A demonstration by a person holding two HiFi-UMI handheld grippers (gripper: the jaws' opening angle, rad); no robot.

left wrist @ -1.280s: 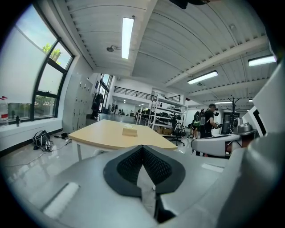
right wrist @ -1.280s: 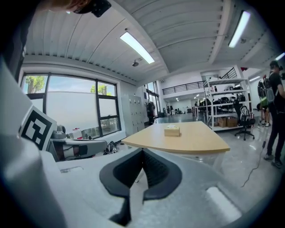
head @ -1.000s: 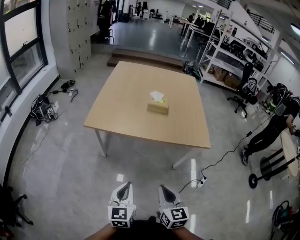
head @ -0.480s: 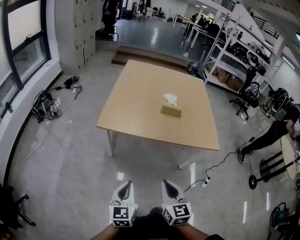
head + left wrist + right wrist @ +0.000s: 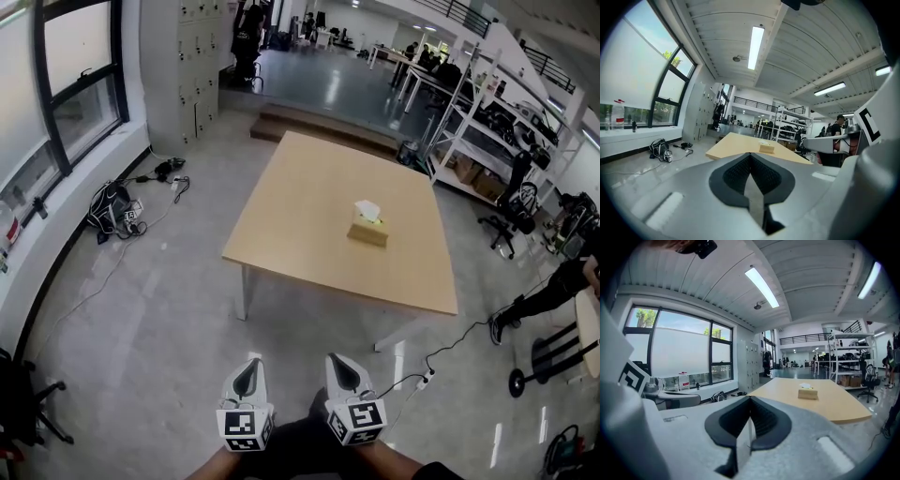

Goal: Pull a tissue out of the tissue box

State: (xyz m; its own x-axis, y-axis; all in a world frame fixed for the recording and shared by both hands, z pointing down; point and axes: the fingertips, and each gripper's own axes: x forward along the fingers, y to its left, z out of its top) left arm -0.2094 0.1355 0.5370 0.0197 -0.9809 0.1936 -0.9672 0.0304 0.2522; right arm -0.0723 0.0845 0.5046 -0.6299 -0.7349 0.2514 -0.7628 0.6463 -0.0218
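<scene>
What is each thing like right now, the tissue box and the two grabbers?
tissue box, upright on the table, one tissue sticking out of its top
left gripper, shut, empty, short of the table
right gripper, shut, empty, short of the table

Open lab-workshop hall: metal shelving racks [image 5: 483, 112], grey lockers [image 5: 192, 56], work table [image 5: 309, 216], polished floor [image 5: 141, 319].

Wooden table [image 5: 309, 216] stands mid-floor; black bag [image 5: 105, 204] lies by the window wall, power strip [image 5: 426, 379] off the table's near-right corner.
</scene>
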